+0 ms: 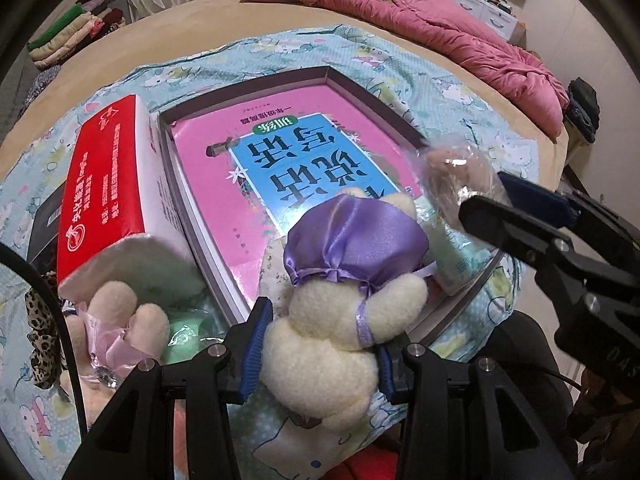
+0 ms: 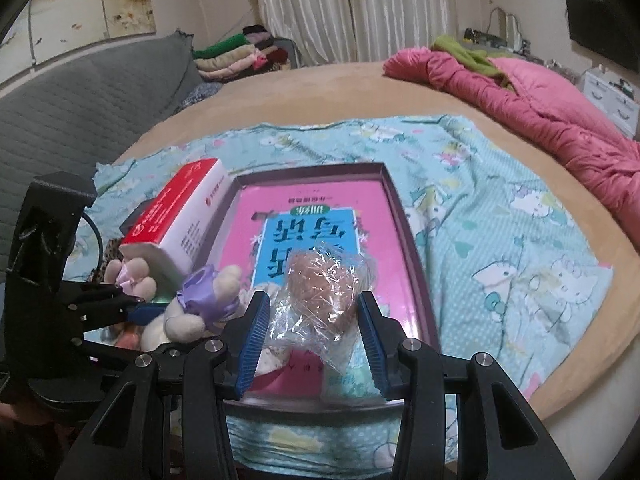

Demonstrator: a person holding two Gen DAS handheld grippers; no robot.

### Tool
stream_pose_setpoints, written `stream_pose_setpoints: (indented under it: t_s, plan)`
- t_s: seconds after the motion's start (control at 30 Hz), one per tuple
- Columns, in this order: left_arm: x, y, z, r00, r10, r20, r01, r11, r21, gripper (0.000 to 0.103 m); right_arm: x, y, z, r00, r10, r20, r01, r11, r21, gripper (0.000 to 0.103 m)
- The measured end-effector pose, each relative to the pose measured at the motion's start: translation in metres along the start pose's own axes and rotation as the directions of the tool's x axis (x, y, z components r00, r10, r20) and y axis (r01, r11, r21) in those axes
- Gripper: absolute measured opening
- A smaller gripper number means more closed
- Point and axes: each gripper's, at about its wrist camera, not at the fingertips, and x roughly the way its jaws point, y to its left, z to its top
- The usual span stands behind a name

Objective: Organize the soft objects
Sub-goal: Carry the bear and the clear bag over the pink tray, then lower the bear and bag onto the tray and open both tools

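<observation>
Left gripper point(image 1: 318, 354), jaws pinched on a cream plush bear point(image 1: 340, 320) pointing head-first toward the tray point(image 1: 372, 92); right gripper point(image 2: 312, 344) clamps a plastic-wrapped toy point(image 2: 320, 284) upright over the tray's near edge.

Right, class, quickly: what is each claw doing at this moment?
Left claw: closed on the cream plush toy.
Right claw: closed on the plastic-wrapped toy.

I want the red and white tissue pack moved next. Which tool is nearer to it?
Left. The left tool, gripping the cream plush bear, sits just beside the tissue pack's near end. The right tool, around a plastic-wrapped toy, is farther right over the tray.
</observation>
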Motion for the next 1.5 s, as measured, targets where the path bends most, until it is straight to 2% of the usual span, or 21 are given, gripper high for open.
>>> stream_pose_setpoints:
  t_s: [0.3, 0.6, 1.0, 1.5]
  plan:
    - [0.007, 0.003, -0.002, 1.000, 0.013, -0.018, -0.012, 1.000, 0.002, 0.046, 0.021, 0.012, -0.012, 0.996, 0.047, -0.081, -0.048, 0.999, -0.012, 0.047]
    - [0.007, 0.003, -0.003, 1.000, 0.014, -0.019, -0.014, 1.000, 0.010, 0.046, 0.032, 0.004, -0.018, 0.991, 0.085, -0.102, -0.080, 0.996, 0.050, 0.047]
    - [0.011, 0.001, -0.003, 0.999, 0.012, -0.043, -0.011, 1.000, 0.011, 0.047, 0.039, -0.001, -0.019, 0.993, 0.007, -0.119, -0.001, 0.999, 0.050, 0.048]
    - [0.009, 0.000, -0.004, 0.998, 0.000, -0.056, 0.001, 1.000, 0.003, 0.052, 0.038, -0.011, -0.018, 0.993, 0.042, -0.110, -0.029, 0.993, 0.117, 0.049]
